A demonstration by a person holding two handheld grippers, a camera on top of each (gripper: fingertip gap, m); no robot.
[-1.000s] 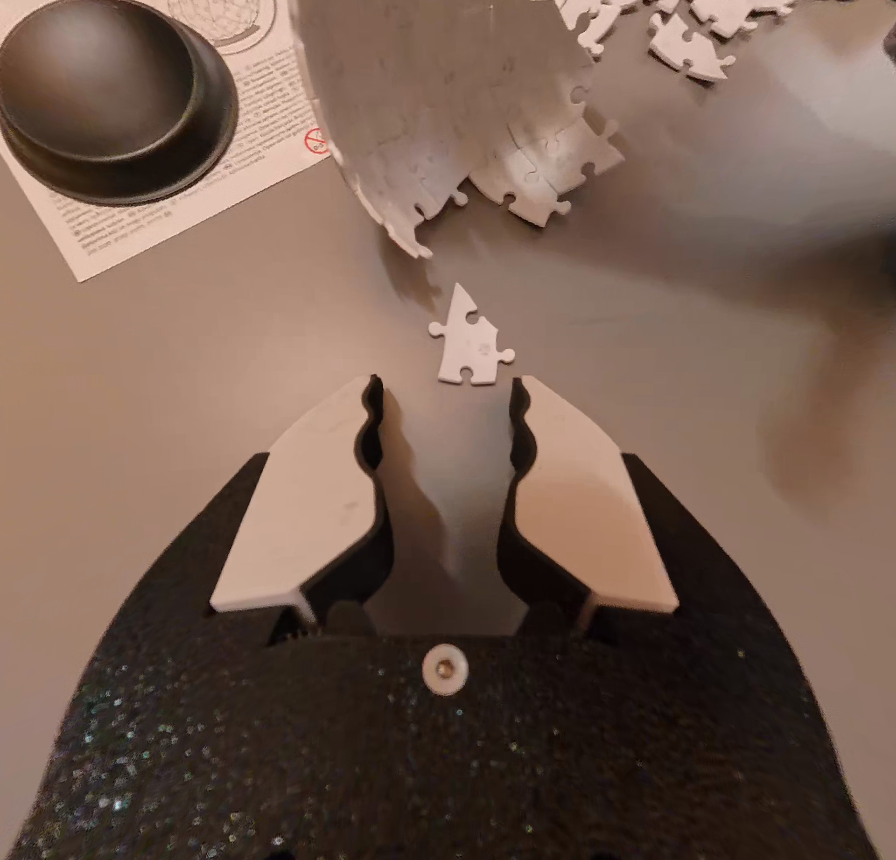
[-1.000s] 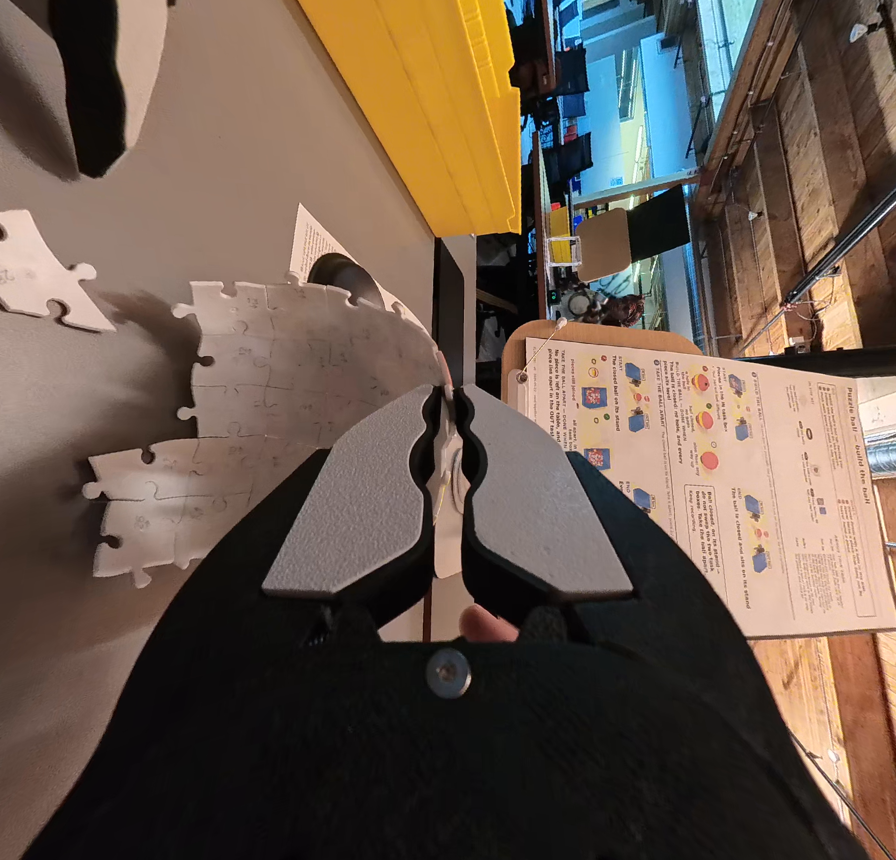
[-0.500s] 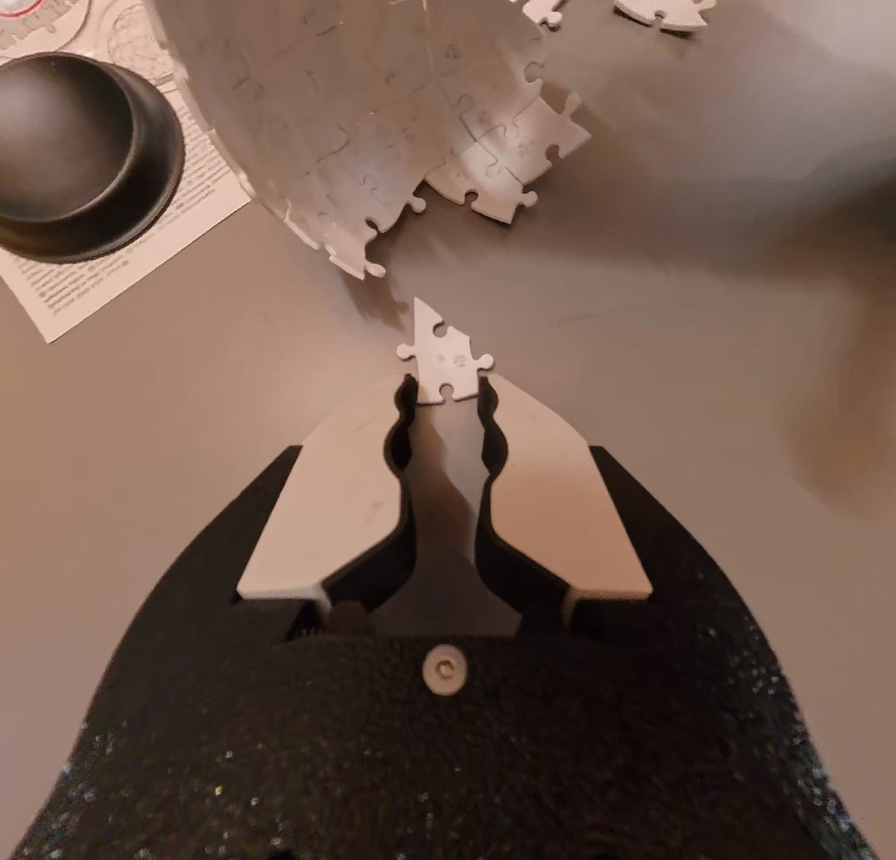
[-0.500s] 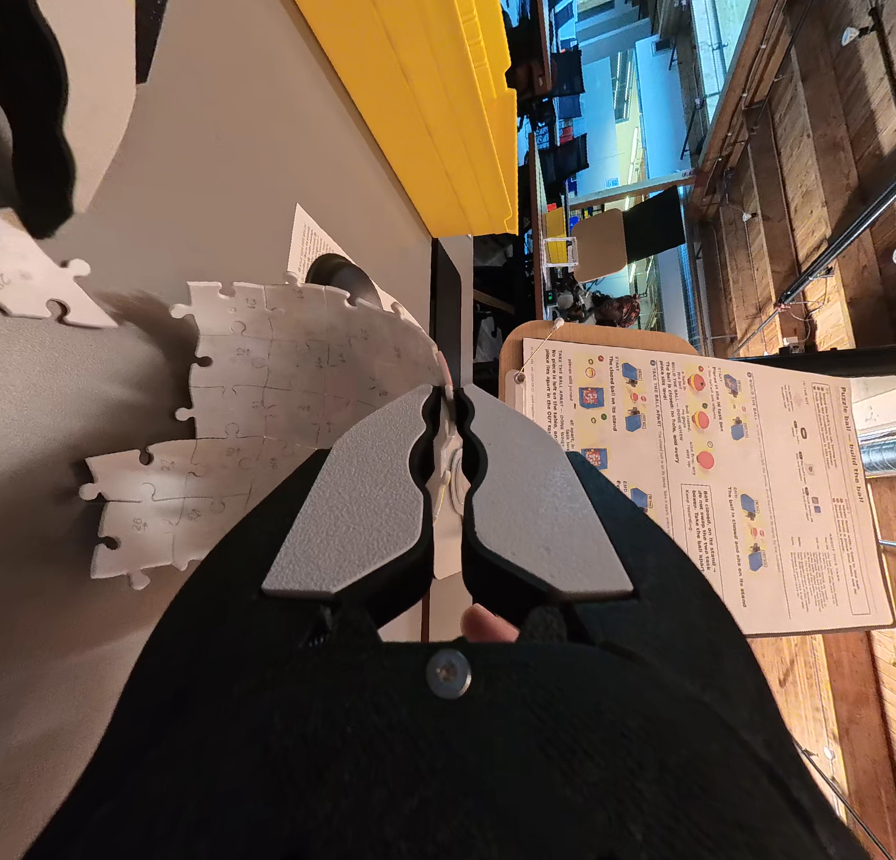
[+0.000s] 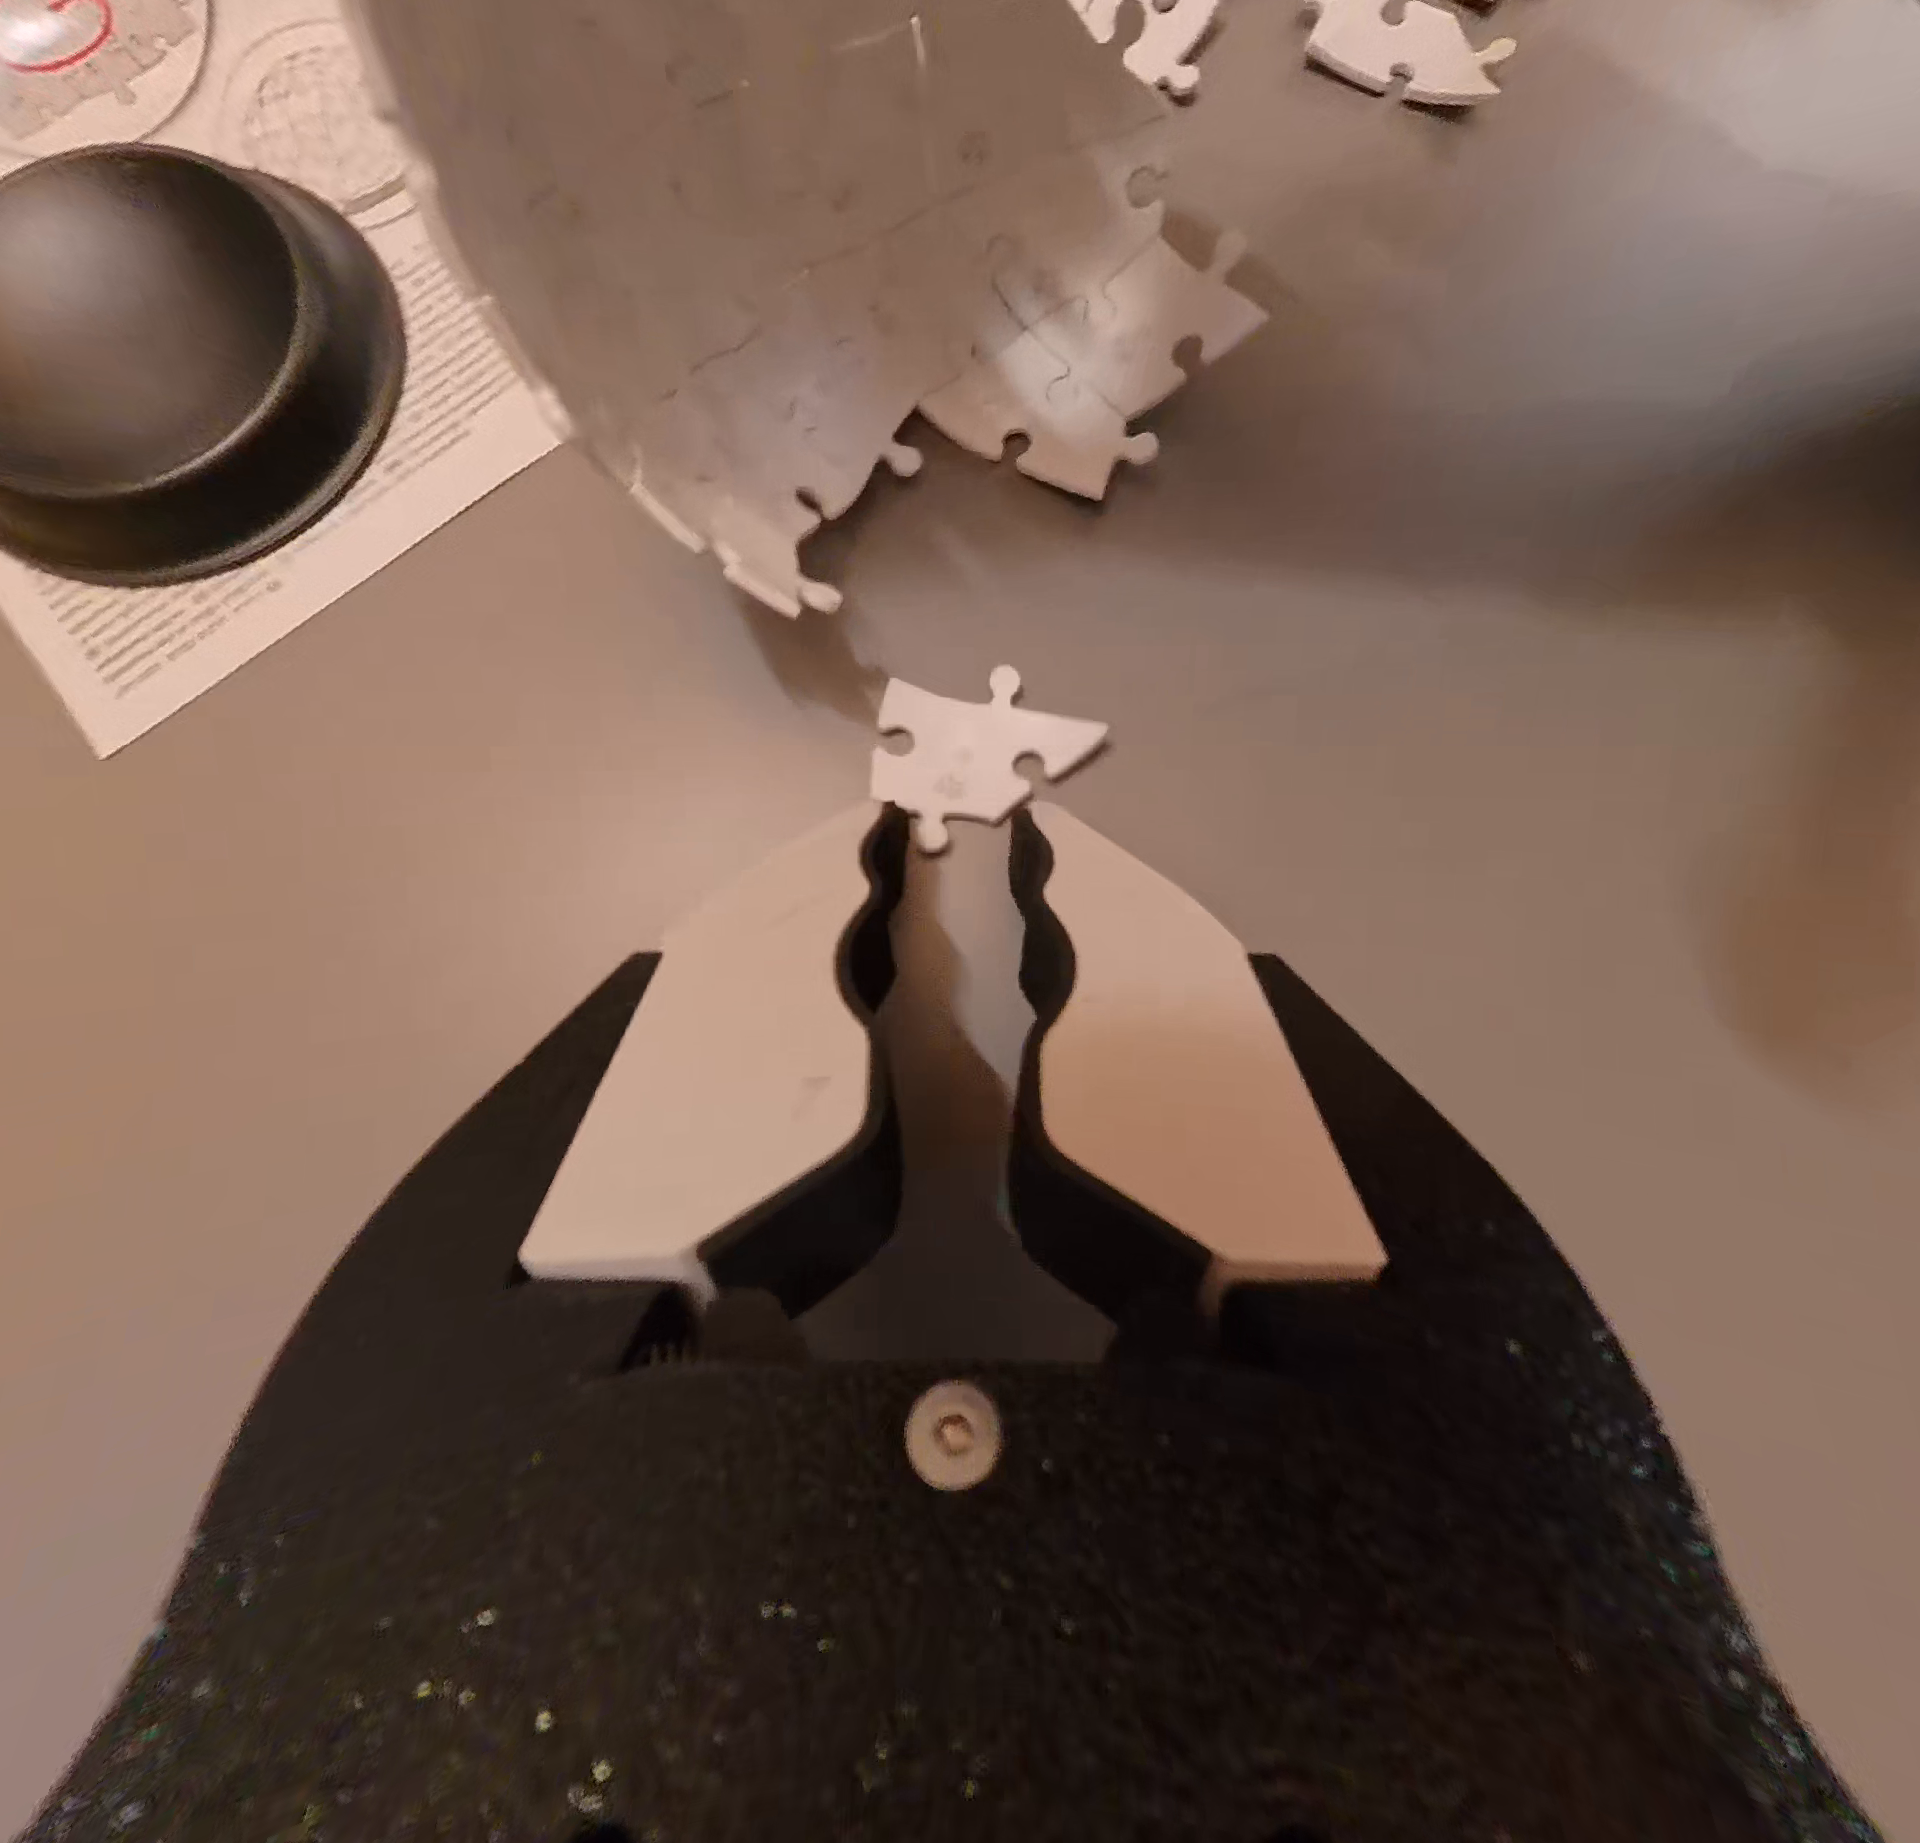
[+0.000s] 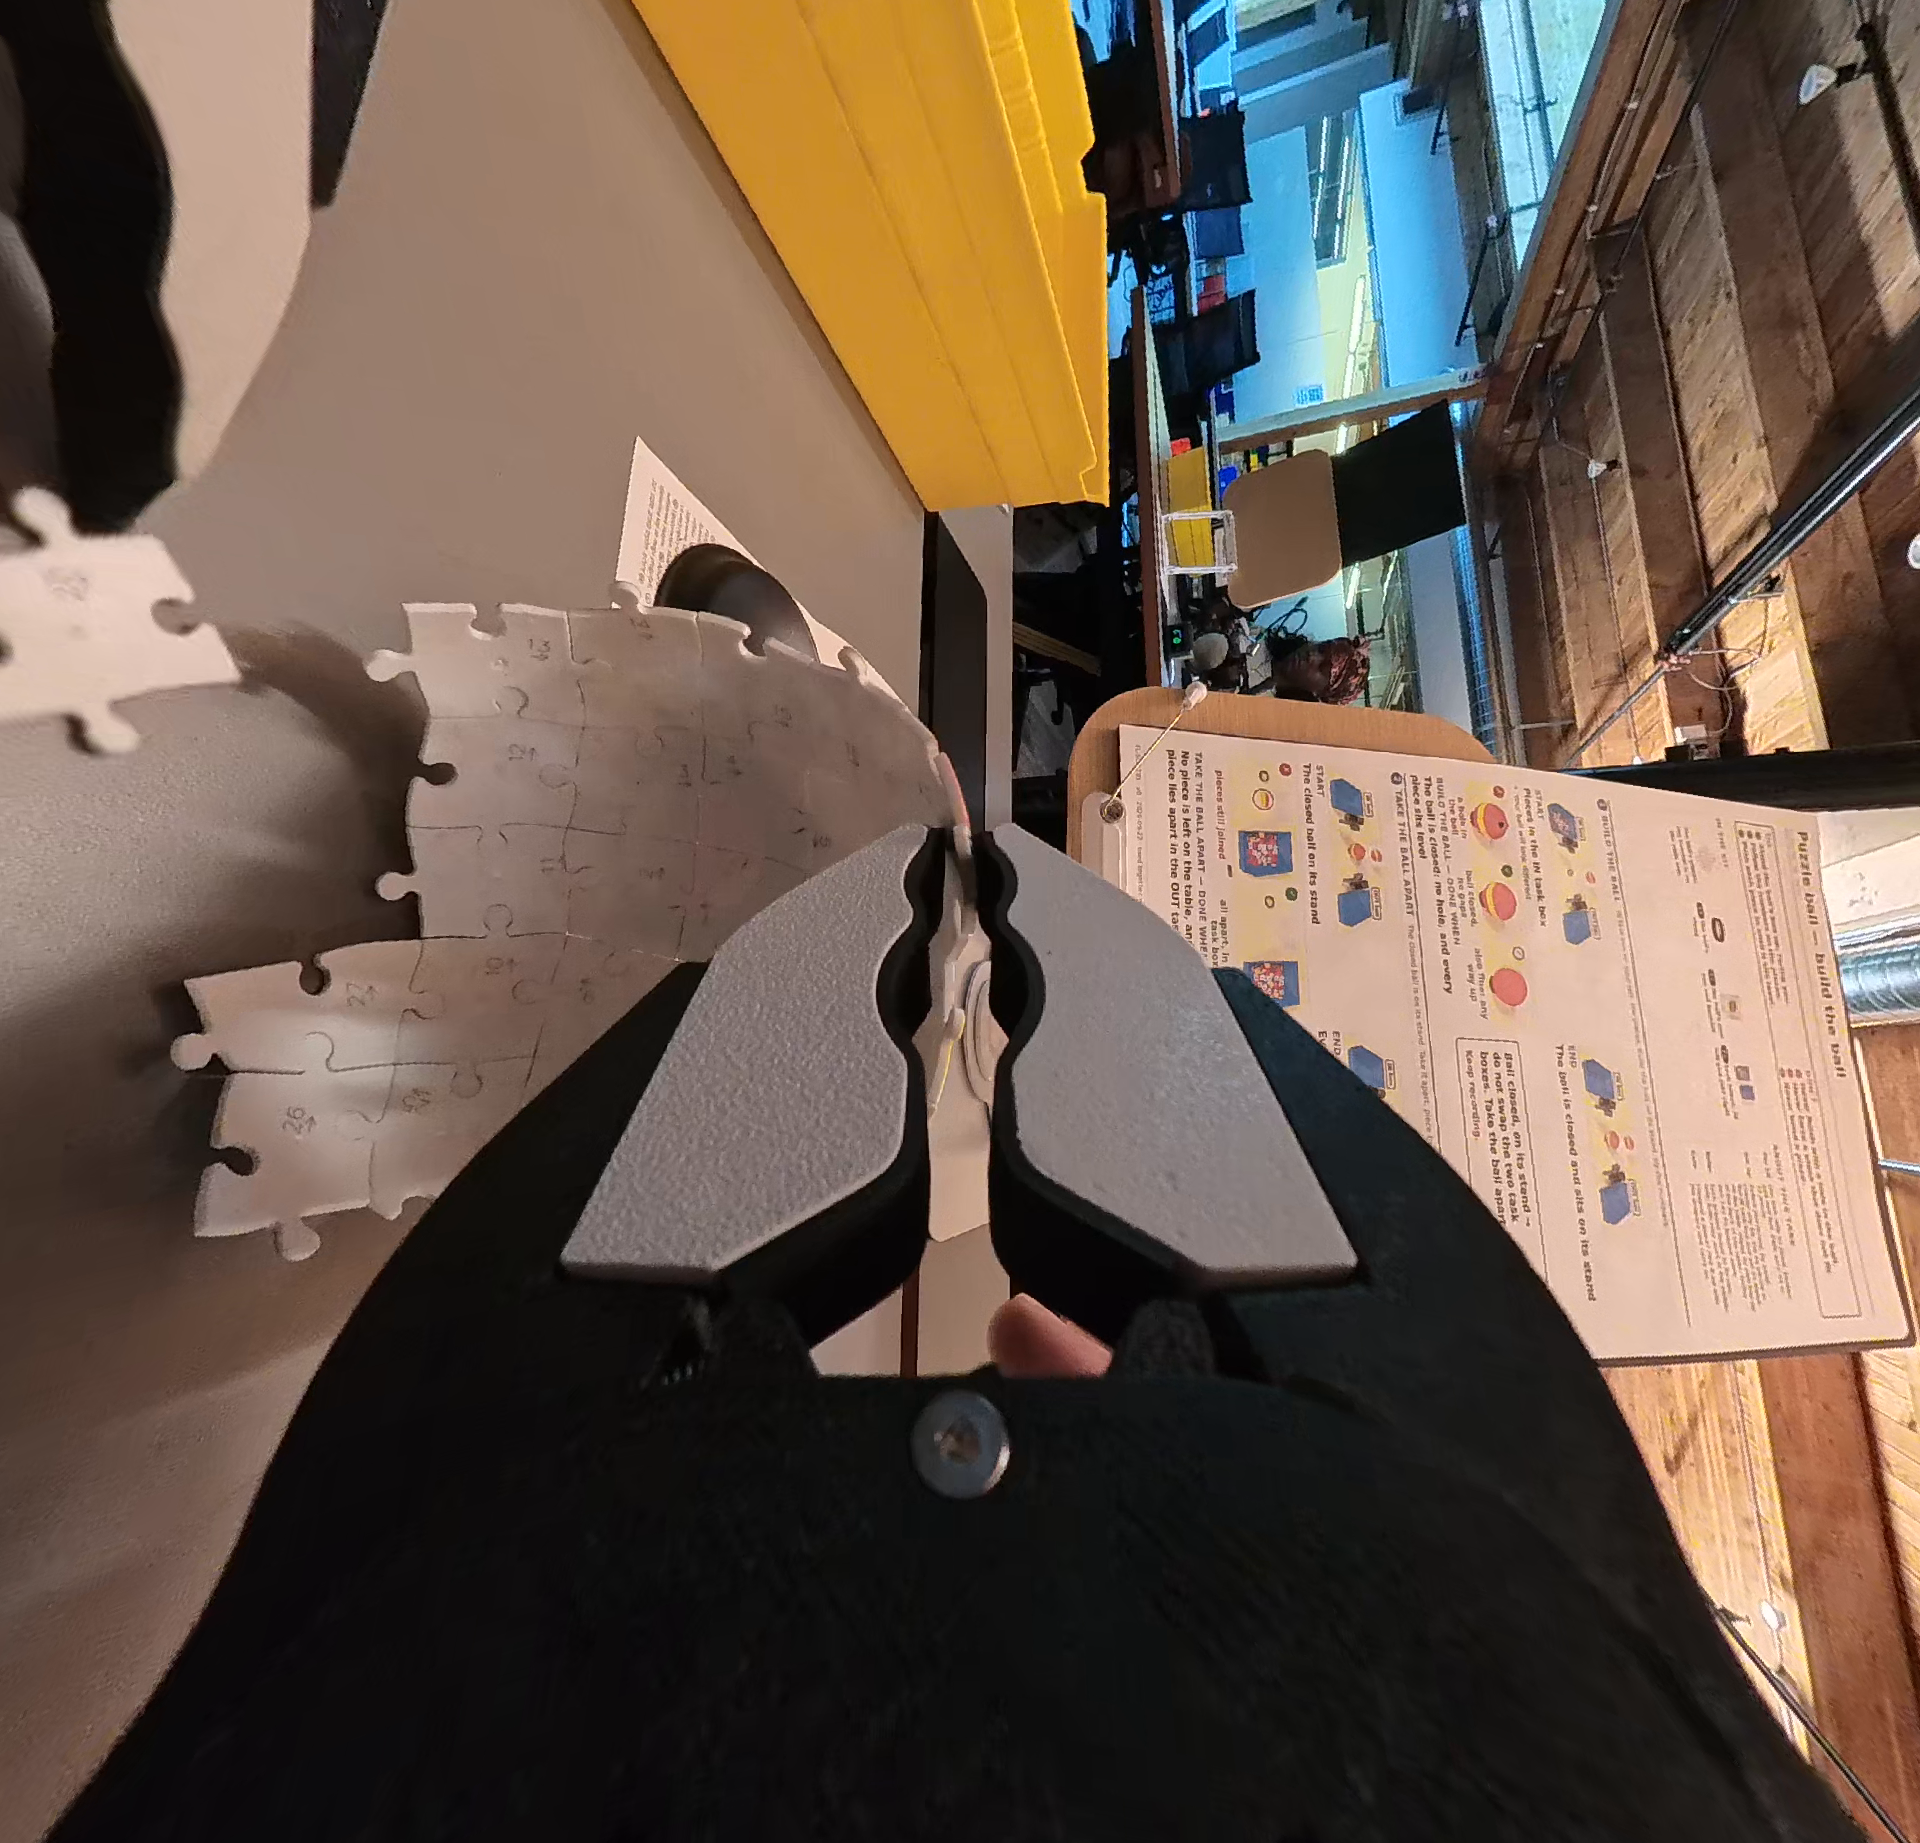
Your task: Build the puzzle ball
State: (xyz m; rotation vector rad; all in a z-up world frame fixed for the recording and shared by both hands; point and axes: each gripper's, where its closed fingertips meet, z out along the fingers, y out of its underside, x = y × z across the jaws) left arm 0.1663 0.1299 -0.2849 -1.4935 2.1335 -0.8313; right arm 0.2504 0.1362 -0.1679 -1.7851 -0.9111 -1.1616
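Loose puzzle piece (image 5: 977, 754) is lying on the grey desk (image 5: 312, 910) at centre frame in the left wrist view, touching the tips of the left tool (image 5: 958, 825). Half a second ago its pointed end was aiming at the upper edge of the frame; now the point is aiming right, so the piece has turned about a quarter turn. One tab is sitting just between the tips. The left tool's jaws are standing spread with a narrow gap, narrower than one second ago, and are not pinching the piece.

The partly built ball shell (image 5: 748, 235) is filling the upper centre, its toothed edge near the loose piece but apart from it. The right tool (image 6: 961, 843) is pressed together on the shell's rim, unchanged across the frames.

Black stand (image 5: 177, 359) is resting on the instruction sheet (image 5: 125, 650) at upper left. Spare pieces (image 5: 1392, 37) are lying at upper right.
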